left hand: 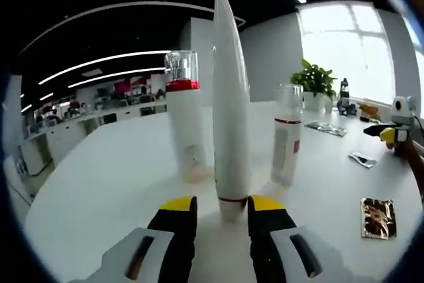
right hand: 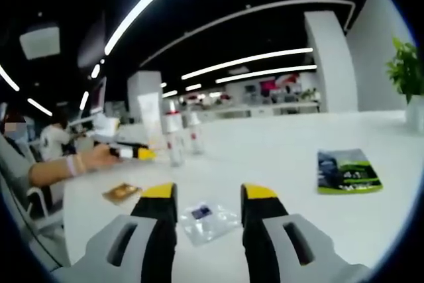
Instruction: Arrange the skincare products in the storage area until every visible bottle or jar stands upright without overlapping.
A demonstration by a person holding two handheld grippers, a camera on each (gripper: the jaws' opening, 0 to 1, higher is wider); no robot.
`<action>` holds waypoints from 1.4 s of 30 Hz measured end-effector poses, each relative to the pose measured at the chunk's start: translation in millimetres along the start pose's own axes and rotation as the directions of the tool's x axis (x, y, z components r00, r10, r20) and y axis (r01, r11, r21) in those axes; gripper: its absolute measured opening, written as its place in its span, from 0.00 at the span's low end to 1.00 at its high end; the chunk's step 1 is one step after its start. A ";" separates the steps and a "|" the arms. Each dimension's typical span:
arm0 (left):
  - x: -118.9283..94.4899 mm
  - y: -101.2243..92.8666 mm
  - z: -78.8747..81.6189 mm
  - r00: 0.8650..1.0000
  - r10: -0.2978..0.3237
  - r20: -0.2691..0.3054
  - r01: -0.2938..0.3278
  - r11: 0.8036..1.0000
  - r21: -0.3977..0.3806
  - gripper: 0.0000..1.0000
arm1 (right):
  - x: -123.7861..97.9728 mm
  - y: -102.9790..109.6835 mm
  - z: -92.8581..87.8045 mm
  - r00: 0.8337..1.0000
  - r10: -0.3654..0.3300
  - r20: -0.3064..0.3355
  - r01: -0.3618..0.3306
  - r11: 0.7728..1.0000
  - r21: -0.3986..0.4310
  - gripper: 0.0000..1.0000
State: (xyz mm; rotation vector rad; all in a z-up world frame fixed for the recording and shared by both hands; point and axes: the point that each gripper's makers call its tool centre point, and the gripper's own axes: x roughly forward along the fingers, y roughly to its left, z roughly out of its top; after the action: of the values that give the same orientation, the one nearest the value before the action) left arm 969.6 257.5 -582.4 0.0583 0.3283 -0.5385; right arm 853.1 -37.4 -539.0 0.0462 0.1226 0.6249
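Observation:
A tall white tube (left hand: 230, 111) stands cap-down on the white table (left hand: 99, 190), its cap just ahead of my left gripper (left hand: 222, 205), whose jaws stand open on either side of it. Behind it stand two white bottles with red bands and clear caps, one on the left (left hand: 182, 117) and one on the right (left hand: 288, 137). In the right gripper view the same tube (right hand: 149, 120) and bottles (right hand: 173, 138) (right hand: 194, 134) stand far off at the left, with a hand holding the left gripper (right hand: 132, 153) by them. My right gripper (right hand: 209, 197) is open above a clear sachet (right hand: 209, 220).
Flat packets lie on the table: a gold-brown sachet (left hand: 377, 217), a silver one (left hand: 363, 159), and a green packet (right hand: 348, 171). The right gripper (left hand: 391, 134) shows at the right edge. A potted plant (left hand: 315, 81) stands at the back. A person (right hand: 40, 164) sits at the left.

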 end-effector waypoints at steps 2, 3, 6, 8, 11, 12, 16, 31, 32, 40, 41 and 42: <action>-1.6 1.9 -2.2 1.000 0.008 -0.009 -0.007 1.000 0.007 0.32 | 0.0 -0.2 0.2 1.000 -0.001 0.001 0.001 1.000 0.001 0.36; -2.3 3.7 -3.5 1.000 0.015 -0.013 -0.015 1.000 0.007 0.33 | 0.0 -0.3 0.2 1.000 -0.001 0.001 0.001 1.000 0.001 0.36; -3.5 7.7 -6.0 1.000 0.025 -0.018 -0.026 1.000 -0.011 0.33 | 0.1 -0.2 -0.1 1.000 -0.002 0.000 0.002 1.000 0.000 0.36; -4.3 10.7 -8.1 0.999 0.039 -0.027 -0.040 0.999 -0.017 0.33 | 0.1 -0.2 -0.1 1.000 -0.003 0.001 0.003 1.000 -0.003 0.36; -5.5 14.7 -11.6 0.997 0.061 -0.042 -0.062 0.998 -0.018 0.32 | 0.1 -0.3 -0.3 1.000 -0.004 0.000 0.004 1.000 -0.005 0.35; -6.0 15.9 -12.6 0.997 0.067 -0.047 -0.068 0.998 -0.015 0.32 | 0.2 -0.2 -0.4 1.000 -0.003 0.000 0.003 1.000 -0.005 0.35; -8.1 20.3 -15.8 0.994 0.097 -0.059 -0.098 0.995 -0.016 0.30 | 0.4 -0.6 -0.1 1.000 -0.005 0.001 0.005 1.000 -0.006 0.35; -15.7 29.3 -11.1 0.983 0.178 -0.038 -0.179 0.984 -0.019 0.26 | 1.3 -1.8 0.4 1.000 -0.010 0.005 0.010 1.000 -0.008 0.34; -16.3 25.8 -10.6 0.985 0.167 -0.034 -0.168 0.986 -0.023 0.26 | 1.3 -1.8 0.5 1.000 -0.010 0.007 0.010 1.000 -0.008 0.34; -2.1 20.8 -11.5 0.989 0.140 -0.057 -0.139 0.990 0.018 0.32 | 1.3 -2.3 -0.6 1.000 -0.012 0.003 0.012 1.000 -0.011 0.34; -0.9 21.3 -12.1 0.989 0.132 -0.065 -0.131 0.991 0.008 0.33 | 1.2 -2.6 -0.3 1.000 -0.013 0.006 0.013 1.000 -0.011 0.34; -1.1 23.8 -12.2 0.989 0.134 -0.069 -0.135 0.991 -0.003 0.33 | 1.0 -3.0 0.1 1.000 -0.014 0.007 0.014 1.000 -0.010 0.34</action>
State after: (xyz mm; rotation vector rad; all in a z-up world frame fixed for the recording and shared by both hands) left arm 977.3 280.2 -594.3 0.0907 0.3905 -0.4020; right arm 855.7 -39.2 -539.3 0.0379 0.1127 0.6116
